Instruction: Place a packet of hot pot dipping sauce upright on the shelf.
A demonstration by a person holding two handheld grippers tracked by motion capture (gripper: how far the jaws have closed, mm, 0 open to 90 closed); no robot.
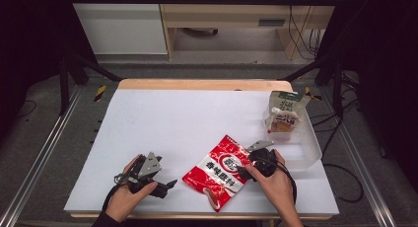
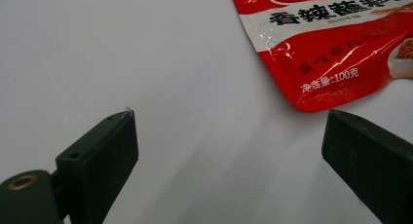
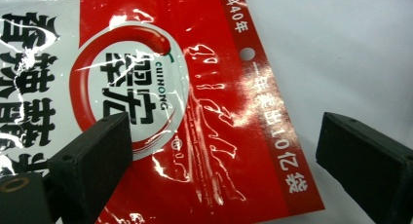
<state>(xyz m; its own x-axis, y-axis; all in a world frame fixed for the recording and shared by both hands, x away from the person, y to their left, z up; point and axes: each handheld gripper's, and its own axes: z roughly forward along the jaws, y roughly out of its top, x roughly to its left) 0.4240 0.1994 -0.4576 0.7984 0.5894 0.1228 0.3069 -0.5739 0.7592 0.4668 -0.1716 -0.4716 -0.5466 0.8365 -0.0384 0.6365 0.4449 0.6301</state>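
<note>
Glossy red foil pouch (image 1: 221, 171) lies flat on the white table (image 1: 172, 123), near the front edge, between my two grippers. Judging by the crinkles and glare: light, soft, slippery film, probably loose powder inside, so it should sag if lifted by one corner.

Best bite looks like the flat sealed edge by the hang hole (image 3: 247, 53), since that's stiffer than the belly and there's less to crush.

Right gripper (image 1: 249, 164): jaws spread wide, nothing held. In the right gripper view one jaw sits over the printed logo and the other is off past the pouch's sealed edge over bare table, so the edge runs between them.

Left gripper (image 1: 165, 185): jaws also wide, empty, resting on the table just beside the pouch's near corner, not touching it.

Clear bin (image 1: 308, 143) with a white-and-green sachet (image 1: 283, 118) sits at far right.
</note>
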